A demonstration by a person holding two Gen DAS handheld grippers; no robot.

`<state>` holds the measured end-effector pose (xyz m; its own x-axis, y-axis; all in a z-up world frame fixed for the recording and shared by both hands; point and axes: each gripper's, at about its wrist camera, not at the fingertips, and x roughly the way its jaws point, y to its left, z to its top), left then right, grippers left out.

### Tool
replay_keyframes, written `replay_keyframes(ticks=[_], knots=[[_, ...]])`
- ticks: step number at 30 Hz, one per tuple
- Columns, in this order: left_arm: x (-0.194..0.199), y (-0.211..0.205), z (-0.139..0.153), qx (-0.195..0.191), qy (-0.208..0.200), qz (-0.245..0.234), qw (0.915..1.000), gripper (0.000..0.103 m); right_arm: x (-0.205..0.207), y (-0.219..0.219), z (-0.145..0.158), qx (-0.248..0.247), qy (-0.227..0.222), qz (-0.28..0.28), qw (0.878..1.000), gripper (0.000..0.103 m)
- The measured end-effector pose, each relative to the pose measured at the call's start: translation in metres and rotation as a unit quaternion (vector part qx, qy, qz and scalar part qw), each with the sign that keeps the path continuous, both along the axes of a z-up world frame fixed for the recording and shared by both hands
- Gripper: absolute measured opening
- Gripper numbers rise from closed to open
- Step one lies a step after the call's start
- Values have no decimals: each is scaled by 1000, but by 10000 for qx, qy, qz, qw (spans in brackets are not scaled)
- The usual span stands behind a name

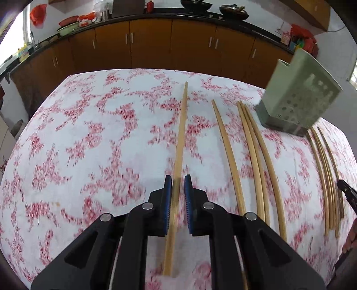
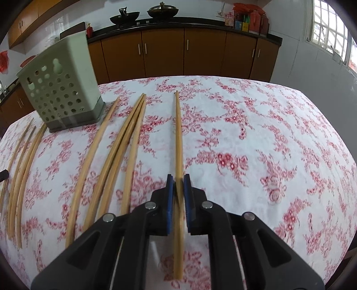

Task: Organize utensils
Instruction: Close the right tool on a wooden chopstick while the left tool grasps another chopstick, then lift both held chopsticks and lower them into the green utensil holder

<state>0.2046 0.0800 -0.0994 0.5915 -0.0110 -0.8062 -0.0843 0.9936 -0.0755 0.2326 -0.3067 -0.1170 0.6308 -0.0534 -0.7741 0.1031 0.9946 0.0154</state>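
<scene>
Landmark: a pale green holder [image 2: 61, 89] with round holes in its walls, standing upright on the counter [image 2: 256, 133], which wears a white cloth with red flowers.
Left gripper [image 1: 178, 180]: clamped on one chopstick [image 1: 181, 127], blue pads pressed to its sides; the stick points away across the cloth, well to the left of the holder in the left wrist view.
Right gripper [image 2: 178, 179]: clamped on another chopstick [image 2: 178, 133], which reaches forward over the cloth, well to the right of the holder in the right wrist view.
Chopsticks held: two, one in each gripper.
Loose chopsticks, right wrist view: a single one [image 2: 96, 145] just right of the holder, then a bunch of three [image 2: 125, 142] between it and the held stick, tips close together.
Loose chopsticks near the holder's front left corner: a group [image 2: 22, 169] of about three or four, lying on the near side of the holder; the exact count I cannot tell because they overlap.
Lay of the sticks: all roughly side by side, pointing towards the far edge of the counter.
Far side: brown cupboards [image 2: 162, 53] under a dark worktop, with two black woks [image 2: 142, 14] on it.
</scene>
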Motion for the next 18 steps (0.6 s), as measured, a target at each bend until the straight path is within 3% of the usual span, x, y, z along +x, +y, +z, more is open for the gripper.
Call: replay_keyframes(ticks=[18], knots=[[-42,-9,-3,345,-246,-273,9987,13,-28,7,0,46,-16,54,10000,12]])
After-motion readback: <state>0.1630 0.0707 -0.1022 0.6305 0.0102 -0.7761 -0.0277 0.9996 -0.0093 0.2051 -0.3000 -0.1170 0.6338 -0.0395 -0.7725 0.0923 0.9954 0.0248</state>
